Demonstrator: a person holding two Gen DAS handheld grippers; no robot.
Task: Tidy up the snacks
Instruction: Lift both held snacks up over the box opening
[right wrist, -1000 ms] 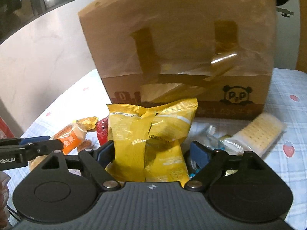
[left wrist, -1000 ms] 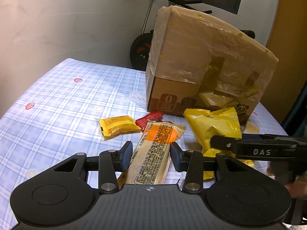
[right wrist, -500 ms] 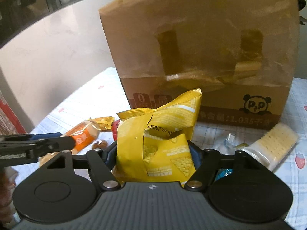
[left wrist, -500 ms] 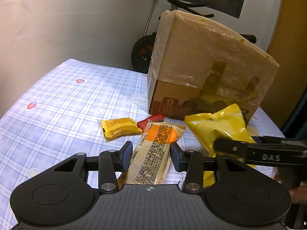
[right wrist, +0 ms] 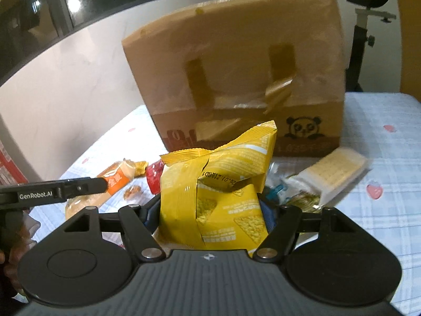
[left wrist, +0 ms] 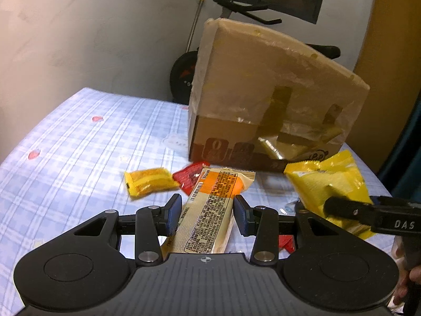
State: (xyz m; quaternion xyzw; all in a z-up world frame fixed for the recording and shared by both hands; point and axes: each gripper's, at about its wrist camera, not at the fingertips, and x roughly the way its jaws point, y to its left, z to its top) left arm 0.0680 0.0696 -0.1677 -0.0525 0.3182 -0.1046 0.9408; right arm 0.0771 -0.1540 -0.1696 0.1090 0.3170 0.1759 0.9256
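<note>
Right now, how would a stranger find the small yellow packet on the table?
Start at the big cardboard box. Left of its near corner, on the checked tablecloth, lies the small yellow packet, beside a red wrapper. It alone is short, puffy and held by no gripper.

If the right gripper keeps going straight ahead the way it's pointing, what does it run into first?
Most likely the cardboard box. The right gripper is shut on the yellow chip bag, so the bag's top edge would touch the box's front before the fingers; the gap is hard to judge.
</note>
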